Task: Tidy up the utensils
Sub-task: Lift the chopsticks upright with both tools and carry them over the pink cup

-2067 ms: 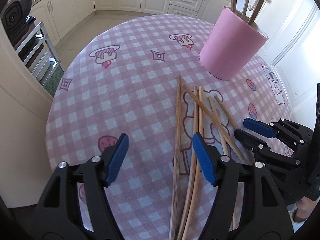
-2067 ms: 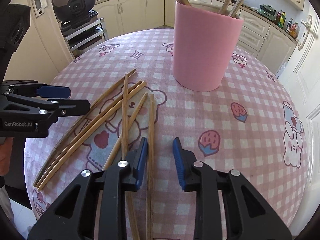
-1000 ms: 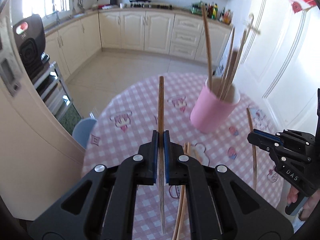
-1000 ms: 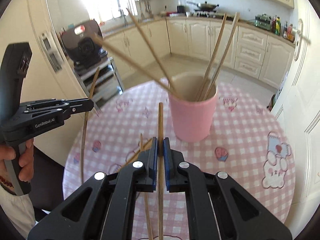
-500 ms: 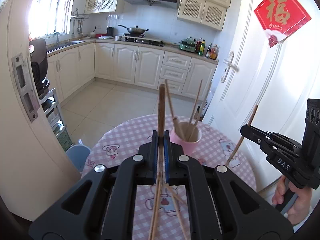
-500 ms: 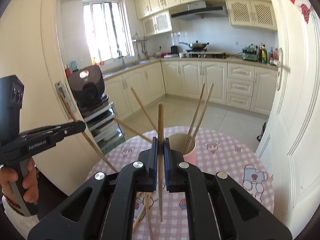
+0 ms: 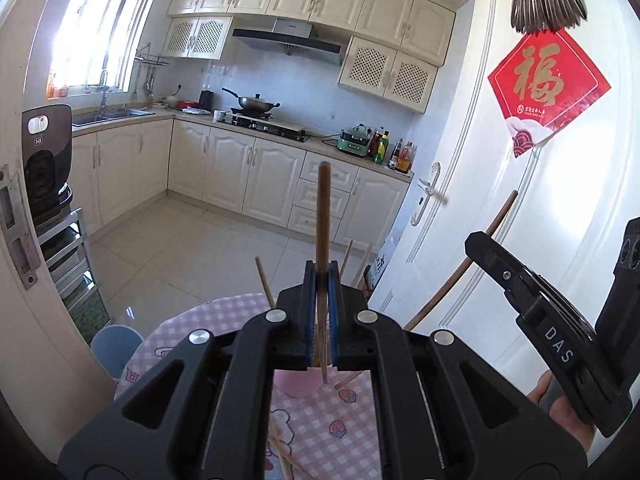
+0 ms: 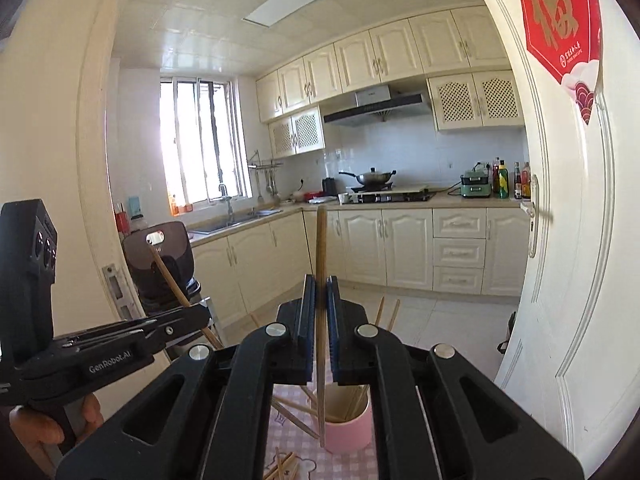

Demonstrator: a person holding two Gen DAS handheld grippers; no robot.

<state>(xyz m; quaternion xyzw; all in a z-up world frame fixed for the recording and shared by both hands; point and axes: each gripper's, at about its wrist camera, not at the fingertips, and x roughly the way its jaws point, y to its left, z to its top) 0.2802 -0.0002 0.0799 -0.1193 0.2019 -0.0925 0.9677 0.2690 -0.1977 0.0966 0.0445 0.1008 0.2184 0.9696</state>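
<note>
My left gripper [image 7: 322, 270] is shut on a brown chopstick [image 7: 323, 208] that stands upright between its blue pads. Its lower end hangs over the pink cup [image 7: 298, 387], which holds several chopsticks and is mostly hidden by the jaws. My right gripper [image 8: 319, 280] is shut on another upright chopstick [image 8: 320, 240], its lower end in front of the pink cup [image 8: 348, 432]. The left wrist view shows the right gripper [image 7: 476, 240] at the right with its chopstick [image 7: 460, 276]. The right wrist view shows the left gripper [image 8: 202, 316] at the left with its chopstick [image 8: 168, 272]. Loose chopsticks [image 8: 284, 468] lie on the pink checked table [image 7: 224, 312].
A white door [image 7: 500, 200] with a red paper square stands close on the right. A blue stool [image 7: 116, 344] is beside the table on the left. A black appliance [image 7: 44, 168] sits on a metal rack by the door frame. Kitchen cabinets line the far walls.
Both grippers have risen with their chopsticks and tilted up towards level. The cup and table have dropped to the bottom of both views, and more of the kitchen shows.
</note>
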